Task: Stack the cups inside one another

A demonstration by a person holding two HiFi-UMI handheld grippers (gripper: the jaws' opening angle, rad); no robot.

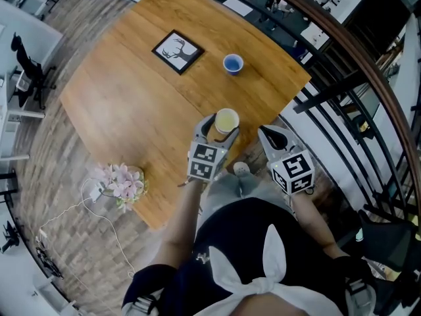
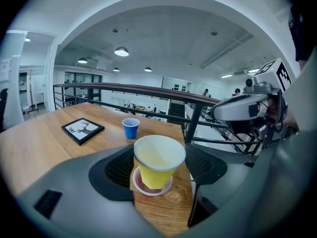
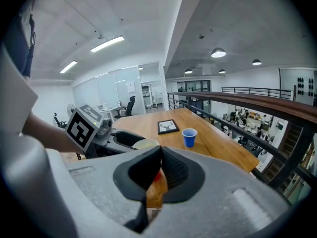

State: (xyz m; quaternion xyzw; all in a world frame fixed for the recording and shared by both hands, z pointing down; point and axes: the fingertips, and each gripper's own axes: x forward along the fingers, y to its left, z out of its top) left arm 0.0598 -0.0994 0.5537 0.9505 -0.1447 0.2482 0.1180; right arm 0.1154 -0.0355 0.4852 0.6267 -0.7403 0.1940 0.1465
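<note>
A yellow paper cup (image 2: pixel 157 158) stands upright with its base sunk in a red cup (image 2: pixel 151 188) with a white rim, on the wooden table (image 2: pixel 34 148) near its near edge. My left gripper (image 2: pixel 158 167) has its pads against both sides of the yellow cup's rim, shut on it; from the head view it is the yellow cup (image 1: pixel 226 120) between the left gripper's (image 1: pixel 222 128) jaws. A blue cup (image 1: pixel 233 63) stands alone farther off. My right gripper (image 1: pixel 273 135) hovers off the table's edge to the right, shut and empty.
A black-framed deer picture (image 1: pixel 177 51) lies left of the blue cup. Pink flowers (image 1: pixel 122 182) sit at the table's near left corner. A dark railing (image 1: pixel 342 104) runs close along the table's right side.
</note>
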